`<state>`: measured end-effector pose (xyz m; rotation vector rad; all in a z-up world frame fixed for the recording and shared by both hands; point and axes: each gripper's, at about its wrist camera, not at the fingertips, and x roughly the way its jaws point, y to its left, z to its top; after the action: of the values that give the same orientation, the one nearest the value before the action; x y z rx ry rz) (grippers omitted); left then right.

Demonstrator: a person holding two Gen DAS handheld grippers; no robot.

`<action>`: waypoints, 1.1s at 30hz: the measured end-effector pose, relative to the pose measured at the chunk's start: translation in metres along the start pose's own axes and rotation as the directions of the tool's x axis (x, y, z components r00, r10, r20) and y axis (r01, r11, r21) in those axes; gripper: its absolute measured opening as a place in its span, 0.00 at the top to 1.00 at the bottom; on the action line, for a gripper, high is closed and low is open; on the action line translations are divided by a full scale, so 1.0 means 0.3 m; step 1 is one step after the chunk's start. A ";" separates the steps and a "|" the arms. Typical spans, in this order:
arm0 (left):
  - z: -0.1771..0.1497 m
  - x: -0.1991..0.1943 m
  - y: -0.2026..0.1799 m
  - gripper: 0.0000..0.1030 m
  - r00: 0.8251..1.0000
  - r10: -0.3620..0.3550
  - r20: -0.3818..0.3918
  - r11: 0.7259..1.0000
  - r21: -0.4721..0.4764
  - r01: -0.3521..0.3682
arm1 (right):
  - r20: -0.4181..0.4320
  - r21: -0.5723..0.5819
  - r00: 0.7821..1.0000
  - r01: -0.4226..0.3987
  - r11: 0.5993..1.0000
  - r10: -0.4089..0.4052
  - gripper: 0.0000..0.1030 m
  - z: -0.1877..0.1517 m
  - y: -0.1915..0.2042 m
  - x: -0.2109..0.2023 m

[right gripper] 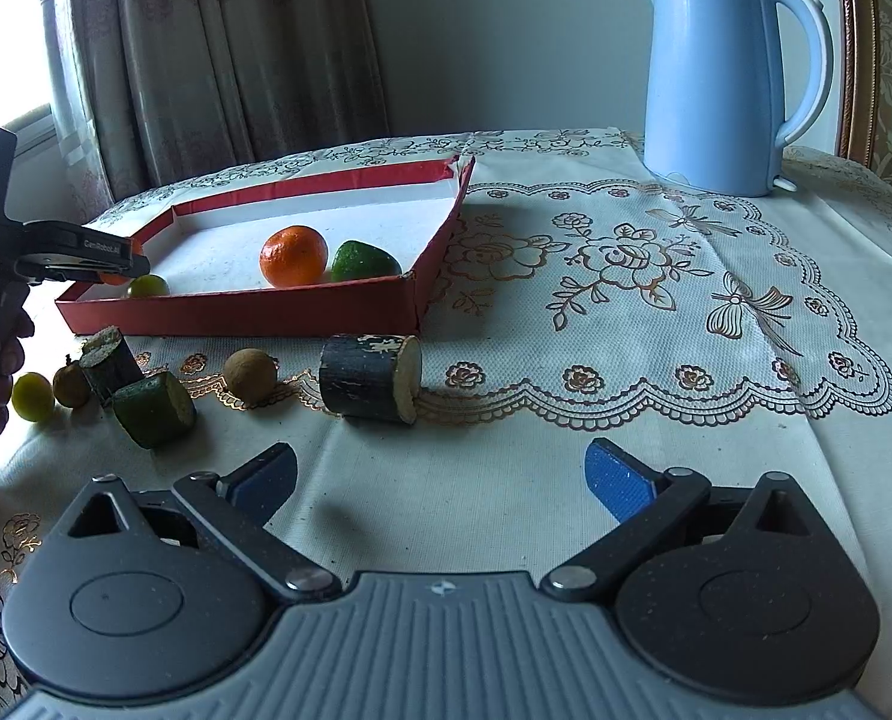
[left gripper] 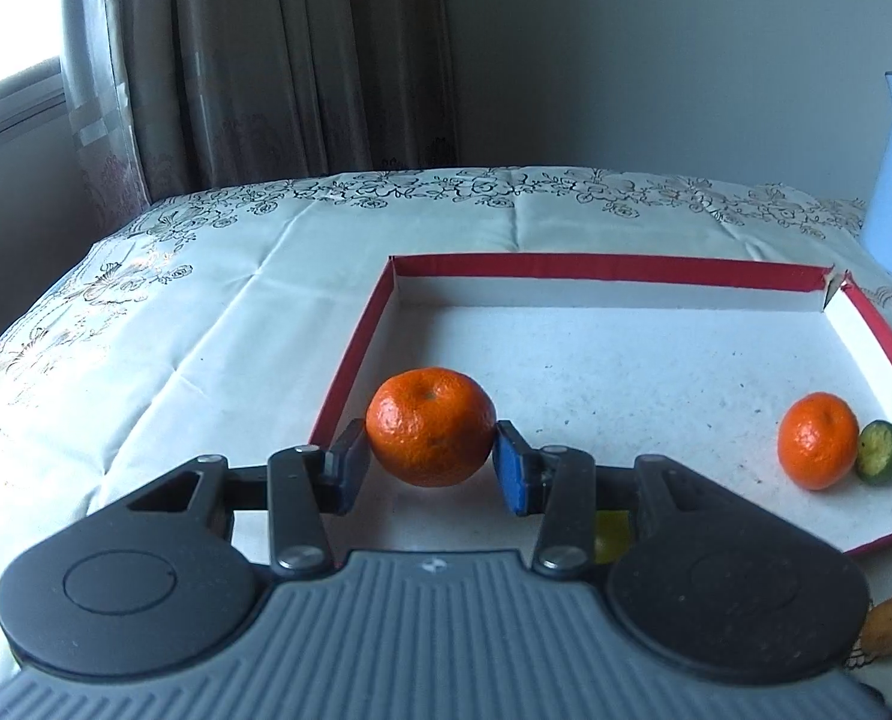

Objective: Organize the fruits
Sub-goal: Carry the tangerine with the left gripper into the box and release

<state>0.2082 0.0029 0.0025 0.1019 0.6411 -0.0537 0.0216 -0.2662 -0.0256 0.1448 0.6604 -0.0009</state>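
Observation:
My left gripper (left gripper: 431, 453) is shut on an orange mandarin (left gripper: 431, 423) and holds it just above the near left corner of the red-rimmed white tray (left gripper: 595, 267). A second mandarin (left gripper: 817, 441) and a green fruit (left gripper: 883, 453) lie together at the tray's right side. In the right wrist view the left gripper (right gripper: 116, 258) hangs over the tray's (right gripper: 254, 309) left end, next to a small yellow-green fruit (right gripper: 147, 286). My right gripper (right gripper: 440, 477) is open and empty over the tablecloth, in front of a dark cylinder piece (right gripper: 368, 378).
On the cloth before the tray lie a brown round fruit (right gripper: 251, 375), a green cut piece (right gripper: 155, 411), another dark cylinder piece (right gripper: 108, 360), a brown fruit (right gripper: 71, 385) and a yellow-green fruit (right gripper: 32, 396). A blue kettle (right gripper: 727, 78) stands at the back right.

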 end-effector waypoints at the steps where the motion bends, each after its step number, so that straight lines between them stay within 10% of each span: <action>1: -0.002 0.003 -0.001 0.61 1.000 -0.002 -0.003 1.000 -0.001 0.002 | 0.000 0.000 1.000 0.000 1.000 0.000 0.00 0.000 0.000 0.000; 28: -0.006 -0.011 0.005 0.59 1.000 0.015 0.013 1.000 -0.006 -0.014 | 0.003 0.005 1.000 -0.004 1.000 0.004 0.00 0.000 -0.002 0.001; 33: -0.008 -0.061 0.018 0.26 0.998 -0.002 0.058 1.000 -0.014 0.002 | 0.003 0.004 1.000 -0.003 1.000 0.003 0.00 0.000 -0.002 0.000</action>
<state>0.1926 0.0090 0.0119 0.0861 0.5840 -0.0539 0.0215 -0.2669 -0.0256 0.1500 0.6575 0.0006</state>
